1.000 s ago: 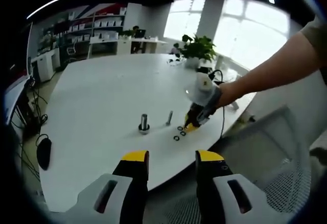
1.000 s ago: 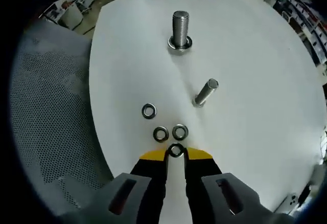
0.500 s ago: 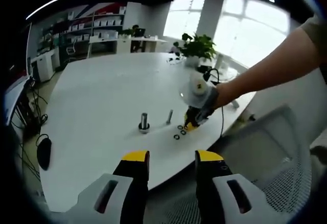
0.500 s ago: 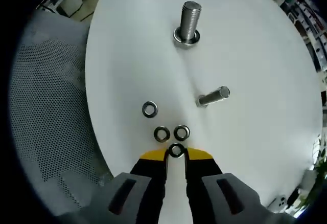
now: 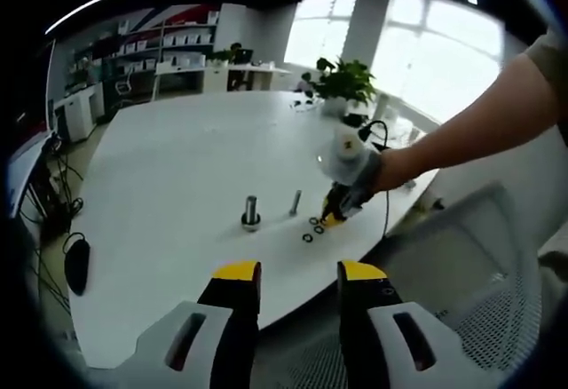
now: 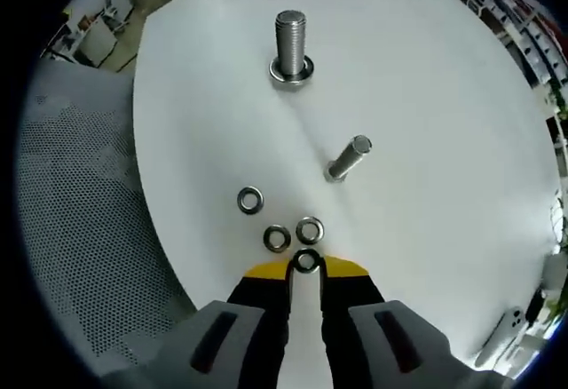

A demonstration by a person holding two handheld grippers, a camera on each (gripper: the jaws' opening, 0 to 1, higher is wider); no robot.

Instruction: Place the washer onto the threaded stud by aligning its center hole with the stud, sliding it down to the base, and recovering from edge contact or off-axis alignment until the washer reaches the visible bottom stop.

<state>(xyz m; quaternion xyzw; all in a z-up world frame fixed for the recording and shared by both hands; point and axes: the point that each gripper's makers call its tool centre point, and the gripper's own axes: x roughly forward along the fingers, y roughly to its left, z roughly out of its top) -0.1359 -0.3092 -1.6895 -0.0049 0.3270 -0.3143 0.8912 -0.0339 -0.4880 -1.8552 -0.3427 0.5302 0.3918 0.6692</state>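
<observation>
Washer point(image 6: 306, 261) still pinched, stud point(image 6: 290, 44) seemingly nearer

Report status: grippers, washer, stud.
Right gripper shut on a washer at the table edge. Left gripper open, holding nothing. Large stud upright; three loose washers and a thin stud lie between.

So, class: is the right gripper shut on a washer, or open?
Shut on a washer. In the right gripper view, the right gripper has its yellow tips pinching a washer at its edges, just above the white table.
</observation>
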